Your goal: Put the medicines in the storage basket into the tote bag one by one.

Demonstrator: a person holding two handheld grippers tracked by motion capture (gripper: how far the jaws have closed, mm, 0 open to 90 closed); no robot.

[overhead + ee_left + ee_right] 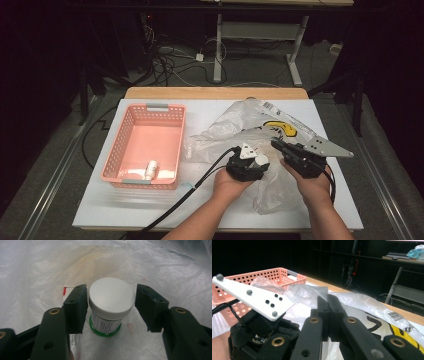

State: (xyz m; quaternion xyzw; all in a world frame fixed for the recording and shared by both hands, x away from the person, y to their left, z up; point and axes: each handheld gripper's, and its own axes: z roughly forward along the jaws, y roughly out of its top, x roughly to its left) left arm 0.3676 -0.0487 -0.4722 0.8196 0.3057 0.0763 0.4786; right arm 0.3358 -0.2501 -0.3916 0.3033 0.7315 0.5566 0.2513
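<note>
Left gripper (111, 307) stands released around the white-capped jar (110, 305); right gripper (329, 305), at its 3 o'clock, pinches the plastic bag (362, 305).

Left gripper (111, 307): black jaws, brass-coloured pivot bushings, white three-cornered plate with dark studs, black cable trailing. Right gripper (328, 305): same black build, grey three-cornered plate. Forearms bare, no sleeves.

Overhead light falling bright on white table (150, 210); room behind staying dark. Plastic bag (50, 270) glaring, washing out in left gripper view. Jaws blurring soft up close. Basket (262, 275) showing slightly grainy in right gripper view.
</note>
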